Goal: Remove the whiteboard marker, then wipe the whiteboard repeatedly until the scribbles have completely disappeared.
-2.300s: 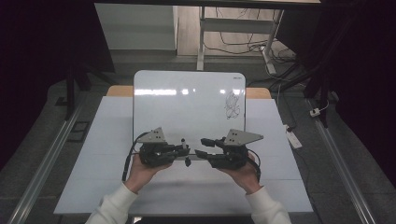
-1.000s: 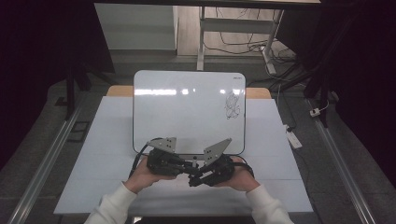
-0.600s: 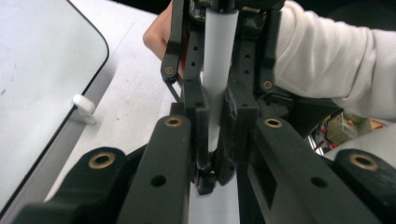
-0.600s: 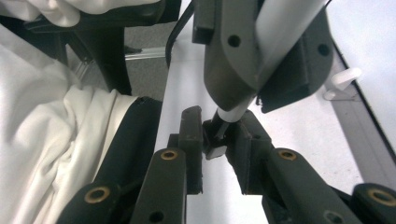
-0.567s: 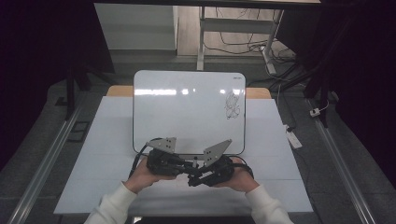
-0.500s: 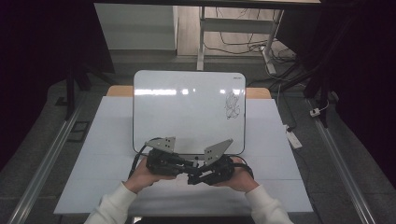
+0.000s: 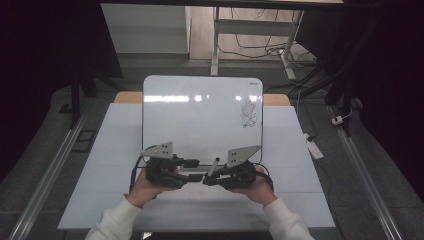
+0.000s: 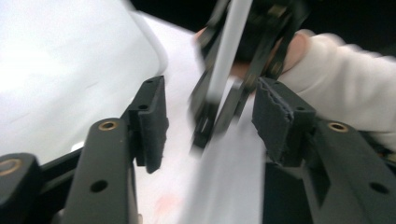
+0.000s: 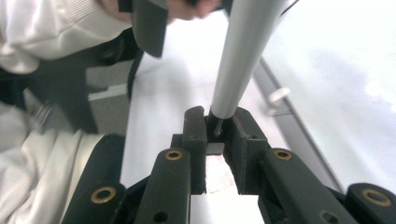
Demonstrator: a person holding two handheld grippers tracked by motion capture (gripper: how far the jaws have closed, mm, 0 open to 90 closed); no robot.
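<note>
High view: whiteboard [image 7: 200, 117] lying flat on the pale surface [image 7: 100, 170], a black scribble [image 7: 248, 111] near its far right corner. Left hand-held gripper [image 7: 192, 170] and right hand-held gripper [image 7: 209, 179] held tip to tip just at the board's near edge, a grey three-cornered plate on top of each. Grey marker [image 7: 213, 167] rising slantwise from the right hand-held gripper's tip, between the two tools. White sleeves entering from below.

Left gripper view: jaws spread, having just been opening, pads pressing on nothing. Blurred marker [image 8: 226, 51] standing in the gap between the pads [image 8: 152, 121], its lower end seated in the right hand-held gripper [image 8: 208, 126] beyond. Rounded corner of the whiteboard [image 8: 70, 70] at left.

Right gripper view: jaws pressed close together, pinching the base of the marker [image 9: 243, 60], whose grey barrel runs up and away out of frame. Whiteboard [image 9: 336, 93] with its edge strip at right; white sleeve [image 9: 51, 28] and a jaw of the left hand-held gripper [image 9: 149, 28] at top left.
</note>
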